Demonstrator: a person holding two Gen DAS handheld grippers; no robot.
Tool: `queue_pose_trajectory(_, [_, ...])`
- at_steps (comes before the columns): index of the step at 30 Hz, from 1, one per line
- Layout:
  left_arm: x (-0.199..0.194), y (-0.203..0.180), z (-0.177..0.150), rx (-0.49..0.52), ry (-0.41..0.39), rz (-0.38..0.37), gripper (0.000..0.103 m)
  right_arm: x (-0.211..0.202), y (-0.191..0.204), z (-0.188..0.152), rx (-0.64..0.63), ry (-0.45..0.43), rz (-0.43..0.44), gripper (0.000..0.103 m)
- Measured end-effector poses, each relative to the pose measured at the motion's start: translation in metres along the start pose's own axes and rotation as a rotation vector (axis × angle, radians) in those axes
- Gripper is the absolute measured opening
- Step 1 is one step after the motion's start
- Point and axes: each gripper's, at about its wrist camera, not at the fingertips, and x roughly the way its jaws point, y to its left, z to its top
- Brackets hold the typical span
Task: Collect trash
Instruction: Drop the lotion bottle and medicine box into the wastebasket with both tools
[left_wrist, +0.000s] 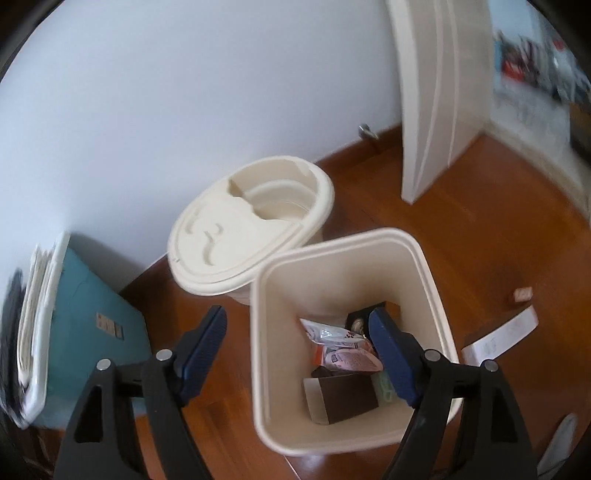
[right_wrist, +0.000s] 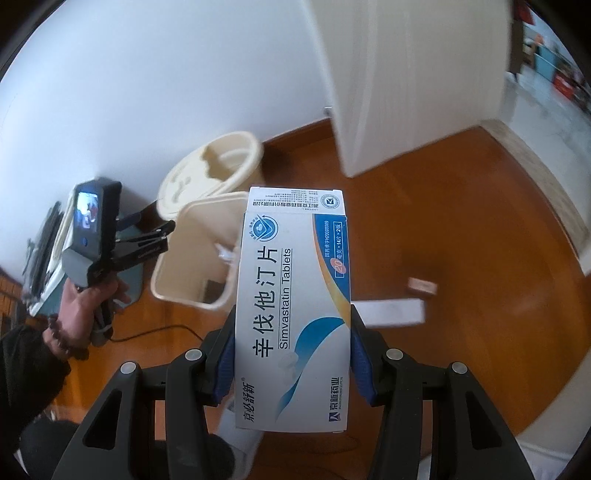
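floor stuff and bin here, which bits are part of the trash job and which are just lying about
Part of the job:
- Simvastatin box, clamped in right gripper
- open square bin
- left gripper
- white paper strip, small pink box

Just lying about:
- lidded round bin
- teal box
- door

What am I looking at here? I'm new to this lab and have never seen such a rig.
There is no robot: a person holds a two-finger gripper in each hand, each with a fisheye camera looking along its fingers.

The left camera shows the left gripper open over a cream bin with wrappers and a brown box inside. Beside it stands a round lidded bucket on the wood floor.

The right camera shows the right gripper shut on a white and blue tablet box. The person's left hand is visible there too. Paper scraps lie on the floor.
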Motion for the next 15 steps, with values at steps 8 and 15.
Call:
queue_pose_trajectory(8, [-0.061,0.078,-0.040,-0.177,-0.053,-0.017,0.080,0.136,0.106,0.057,-0.075,0.056,0.122,0.054])
queue_pose_trajectory(15, [-0.074,0.084,-0.053,-0.154,-0.084,-0.028,0.081,0.260,0.145,0.059,-0.081,0.196,0.093,0.069])
